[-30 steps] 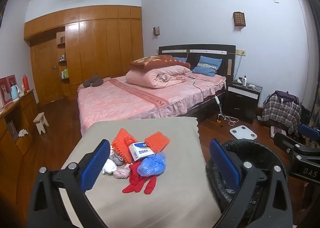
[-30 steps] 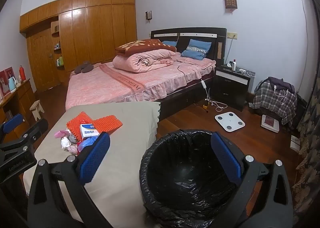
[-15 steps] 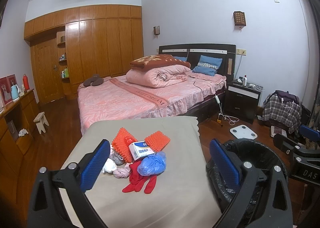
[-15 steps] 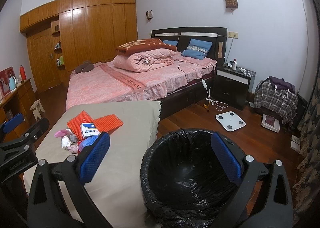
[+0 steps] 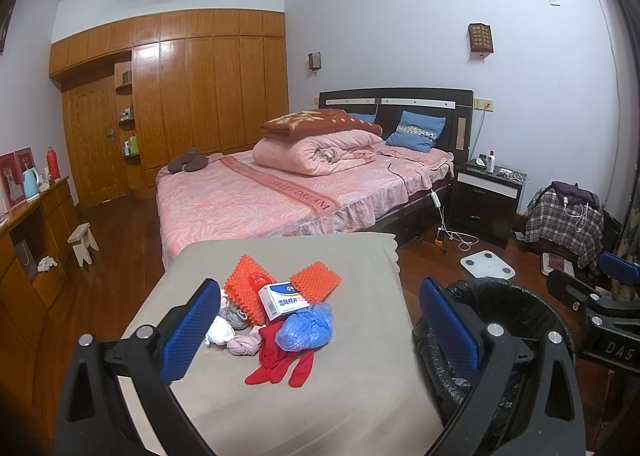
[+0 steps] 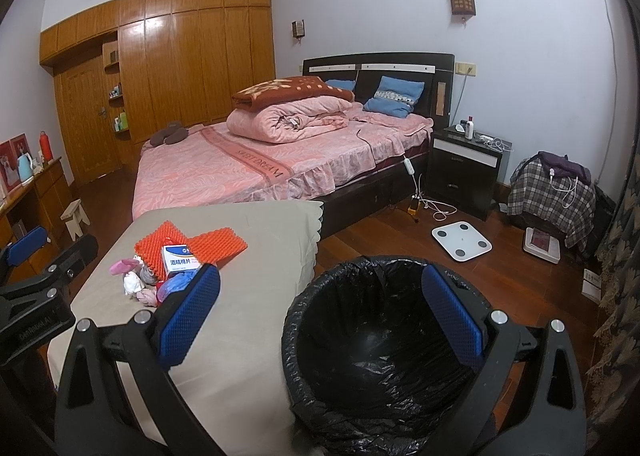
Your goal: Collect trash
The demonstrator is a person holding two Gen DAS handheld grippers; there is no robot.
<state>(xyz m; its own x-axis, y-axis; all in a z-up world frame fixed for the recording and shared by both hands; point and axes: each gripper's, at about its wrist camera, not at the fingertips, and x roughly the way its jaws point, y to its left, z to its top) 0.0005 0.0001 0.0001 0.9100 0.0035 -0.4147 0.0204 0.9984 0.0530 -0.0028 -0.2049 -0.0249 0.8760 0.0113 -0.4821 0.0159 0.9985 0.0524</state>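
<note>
Trash pile (image 5: 280,312) heaped mid-bench (image 5: 360,408), the lined bin (image 6: 380,336) just beside the bench's right edge and seemingly empty. Likely failure: the items overlap, so a pinch at the blue plastic bag (image 5: 306,326) may drag the red glove (image 5: 280,364) or the small box (image 5: 282,300) along and spill them on the floor short of the bin (soft pieces may also slip from the pads). Left claw (image 5: 320,332) is spread wide, holding and touching nothing, poised before the pile. Right claw (image 6: 320,316) is equally wide and bare, above the bin.
</note>
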